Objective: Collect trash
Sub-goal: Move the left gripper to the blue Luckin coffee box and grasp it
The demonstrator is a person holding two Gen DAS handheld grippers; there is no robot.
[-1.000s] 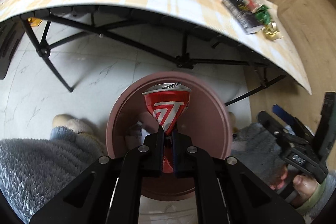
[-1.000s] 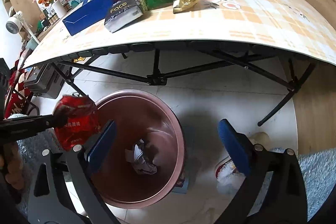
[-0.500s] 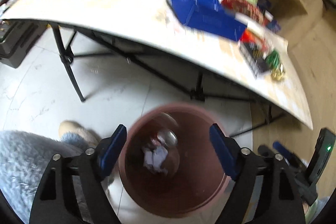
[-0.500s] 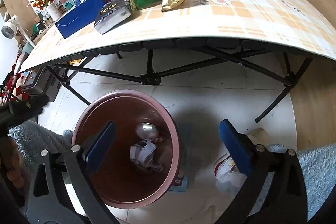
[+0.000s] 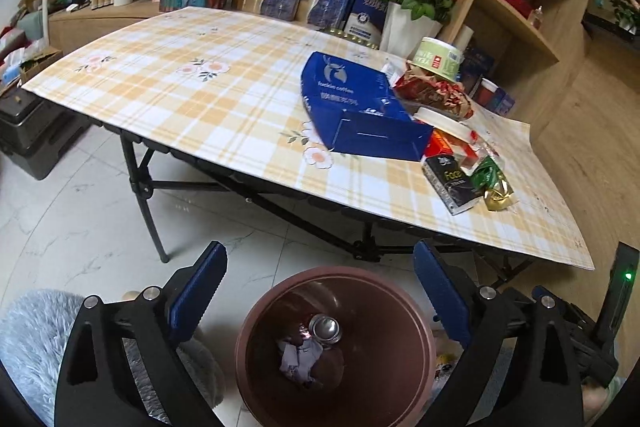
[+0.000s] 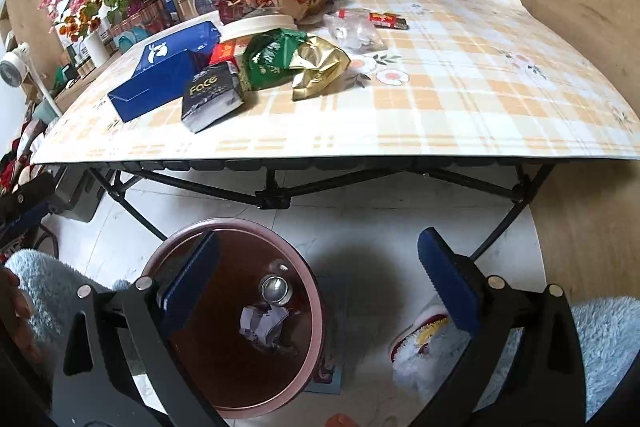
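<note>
My left gripper [image 5: 318,255] hangs over the brown bin [image 5: 240,347], jaws opening, nothing between them. A crushed can [image 5: 325,327] and crumpled paper [image 5: 298,359] lie at the bin's bottom. My right gripper [image 6: 318,239] stands open and empty beside the same bin [image 6: 224,225], where the can [image 6: 275,287] and paper [image 6: 264,323] show again. On the plaid table [image 6: 460,87] lie a blue box [image 6: 160,79], a black Face packet [image 6: 212,95], a green and gold wrapper [image 6: 288,59], clear plastic [image 6: 352,31] and a small red wrapper [image 6: 386,20].
The table's black folding legs [image 6: 272,199] cross just behind the bin. A slipper [image 6: 420,339] lies on the tiled floor to the bin's right. Fuzzy grey clothing [image 5: 32,339] fills the lower corners. Boxes, flower pots [image 5: 408,27] and wooden shelves [image 5: 520,7] stand behind the table.
The left gripper let go of the red can, which dropped into the bin. Its jaws spread wide and its view tilted up toward the tabletop. The right gripper rose a little.
</note>
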